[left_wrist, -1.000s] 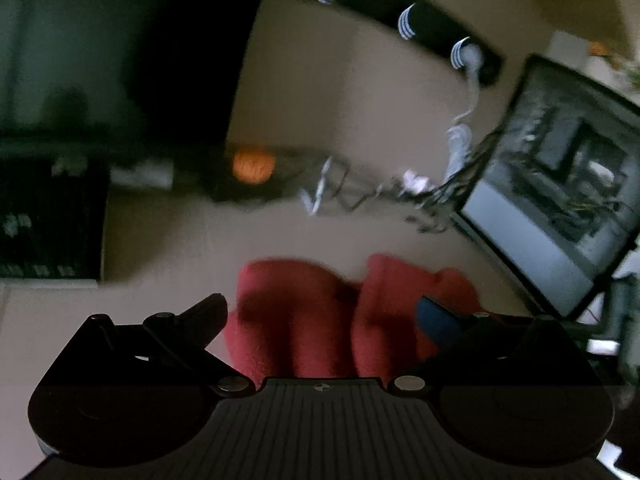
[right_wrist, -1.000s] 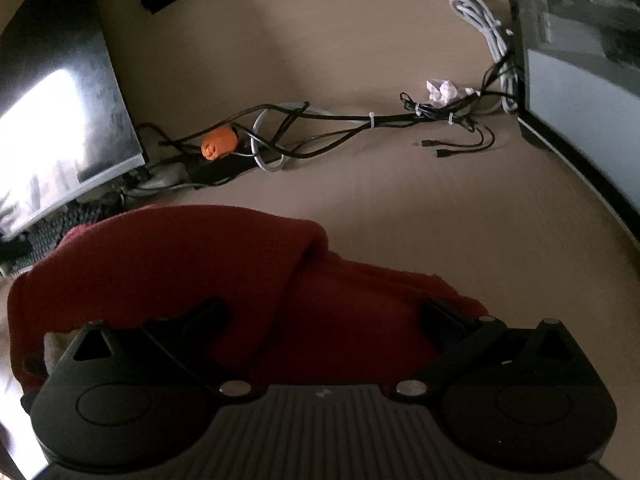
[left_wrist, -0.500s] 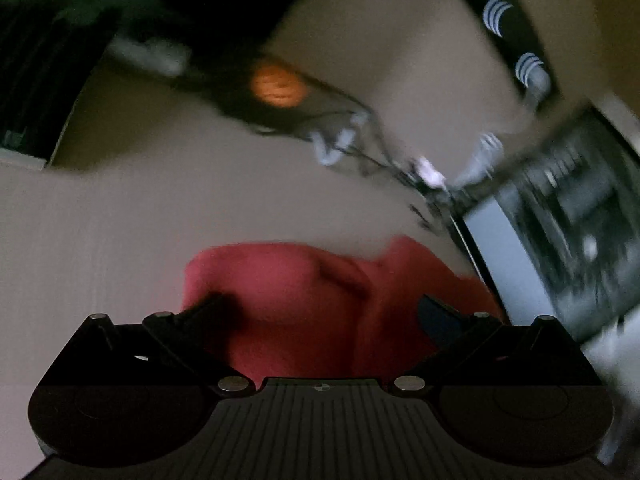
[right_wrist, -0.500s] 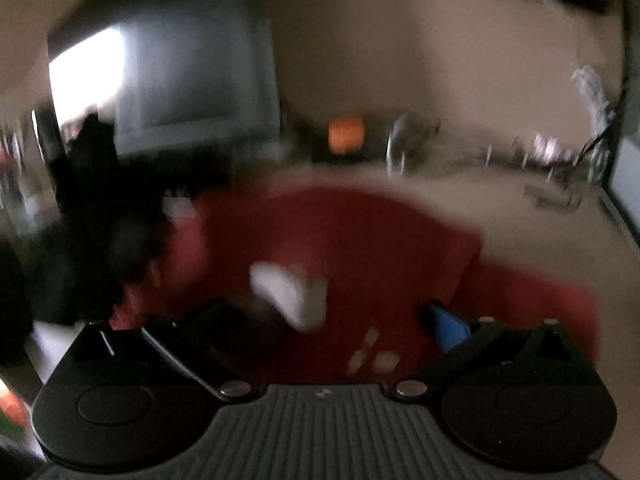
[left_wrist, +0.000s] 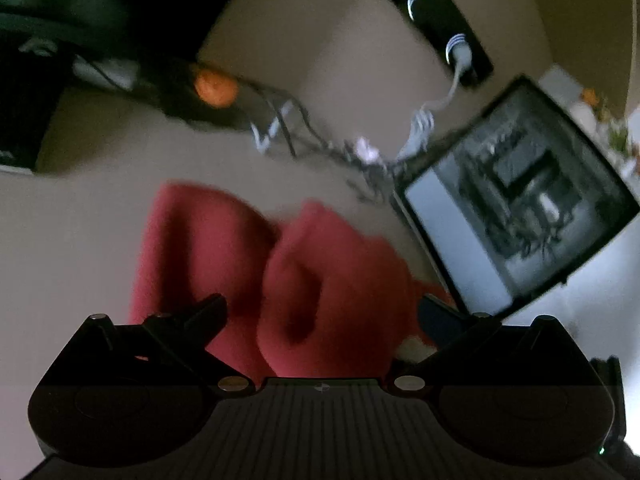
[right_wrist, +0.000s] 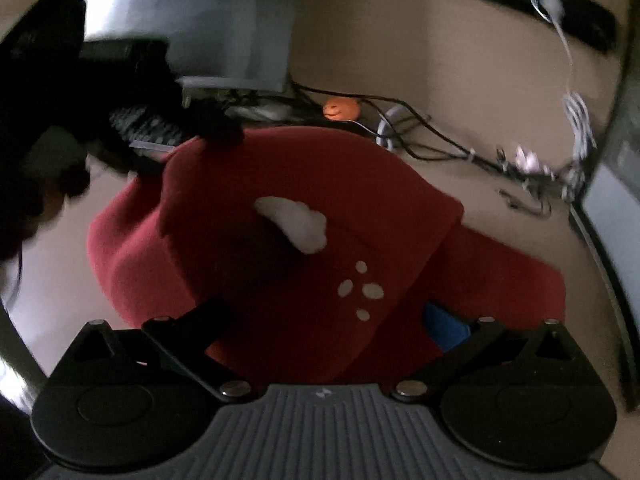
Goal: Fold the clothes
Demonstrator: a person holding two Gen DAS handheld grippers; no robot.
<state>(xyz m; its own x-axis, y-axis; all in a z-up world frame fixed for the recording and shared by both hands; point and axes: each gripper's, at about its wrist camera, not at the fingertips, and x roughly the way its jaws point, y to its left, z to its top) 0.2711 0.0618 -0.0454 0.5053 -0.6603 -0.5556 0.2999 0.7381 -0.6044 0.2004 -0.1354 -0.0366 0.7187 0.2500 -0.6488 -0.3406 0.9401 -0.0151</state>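
The soft red fleece garment [right_wrist: 304, 248] lies bunched on the beige tabletop [right_wrist: 420, 60], directly ahead of both grippers and running crosswise, with the right gripper [right_wrist: 324, 312] and left gripper [left_wrist: 320, 312] both spread wide, fingers empty, seemingly equally near.

Ahead of my jaws the beige desk [right_wrist: 420, 60] runs back in dim light. A monitor [left_wrist: 520, 200] stands to the right of my left jaws, its screen lit grey. Another monitor [right_wrist: 192, 20] stands far ahead and left of my right jaws, a keyboard [right_wrist: 148, 128] below it. A tangle of black cables [right_wrist: 440, 136] crosses the desk beyond my jaws, a small orange pumpkin figure [right_wrist: 340, 109] among them. A black bar [left_wrist: 440, 16] lies along the far edge.
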